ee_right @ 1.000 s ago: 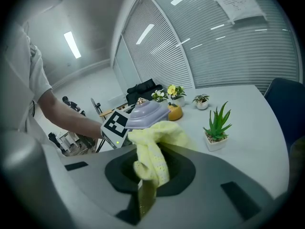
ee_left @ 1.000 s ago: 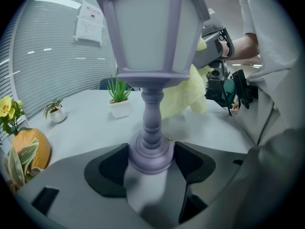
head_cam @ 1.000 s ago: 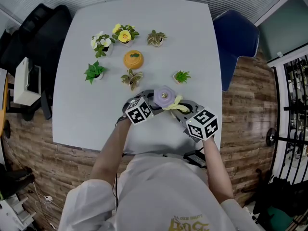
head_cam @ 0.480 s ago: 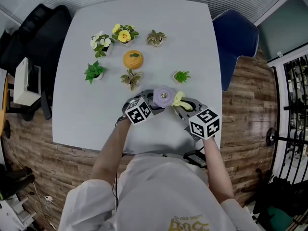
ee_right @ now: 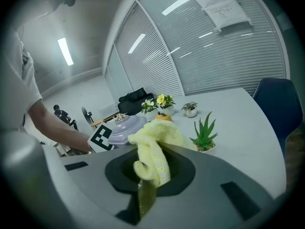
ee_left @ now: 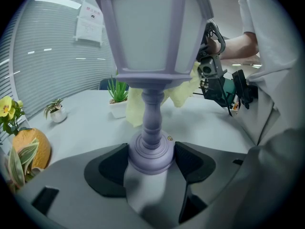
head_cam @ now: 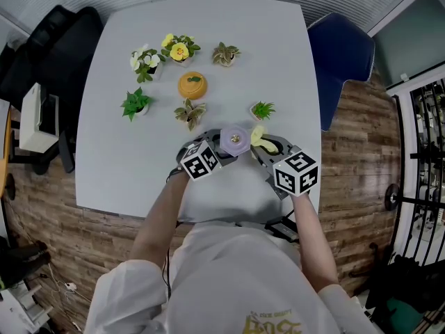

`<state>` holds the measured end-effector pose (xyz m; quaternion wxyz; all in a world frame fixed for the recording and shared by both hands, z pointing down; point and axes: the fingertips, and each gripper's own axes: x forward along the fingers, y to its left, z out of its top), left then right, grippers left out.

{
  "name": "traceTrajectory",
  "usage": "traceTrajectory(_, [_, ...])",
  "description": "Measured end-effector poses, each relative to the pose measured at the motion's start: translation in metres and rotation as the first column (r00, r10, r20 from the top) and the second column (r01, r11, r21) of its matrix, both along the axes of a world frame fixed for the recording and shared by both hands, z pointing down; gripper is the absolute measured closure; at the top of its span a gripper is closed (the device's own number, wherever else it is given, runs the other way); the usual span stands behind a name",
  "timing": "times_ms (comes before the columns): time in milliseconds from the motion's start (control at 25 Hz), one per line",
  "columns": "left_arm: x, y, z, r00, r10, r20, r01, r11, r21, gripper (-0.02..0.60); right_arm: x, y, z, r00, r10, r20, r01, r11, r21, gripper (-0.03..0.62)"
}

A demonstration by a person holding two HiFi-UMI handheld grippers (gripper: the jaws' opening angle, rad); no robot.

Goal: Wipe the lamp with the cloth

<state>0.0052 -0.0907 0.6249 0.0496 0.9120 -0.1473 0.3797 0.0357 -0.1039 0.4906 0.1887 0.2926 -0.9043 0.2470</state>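
A lilac lantern-shaped lamp (head_cam: 235,140) (ee_left: 151,56) stands upright near the table's front edge. My left gripper (head_cam: 217,149) (ee_left: 152,163) is shut on the lamp's round base, one jaw on each side. A pale yellow cloth (head_cam: 258,138) (ee_right: 153,149) is pinched in my right gripper (head_cam: 263,145) (ee_right: 150,168), just right of the lamp's top (ee_right: 125,126). In the left gripper view the cloth (ee_left: 182,89) hangs against the far side of the lamp, under its shade.
On the grey table (head_cam: 125,165) behind the lamp stand several small potted plants (head_cam: 262,110) (head_cam: 190,113) (head_cam: 136,104) and an orange pumpkin-like pot (head_cam: 192,85). A blue chair (head_cam: 342,58) is at the table's right, black chairs (head_cam: 49,54) at the left.
The right gripper has carried the cloth from the lamp's near right side up and away round its far right side. The left gripper and lamp have hardly moved.
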Motion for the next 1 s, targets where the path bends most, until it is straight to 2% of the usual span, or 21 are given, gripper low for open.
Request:
traceTrajectory(600, [-0.001,0.0,0.001,1.0,-0.003,0.004,0.003,1.0,-0.002,0.279,0.001,-0.011,0.007,0.999,0.041,0.024,-0.041,0.999,-0.025,0.563])
traceTrajectory(1000, [-0.001,0.0,0.001,1.0,-0.004,0.008,0.004,1.0,-0.011,0.279,-0.003,0.007,0.015,0.999,0.0,0.034,0.002,0.998,-0.063,0.563])
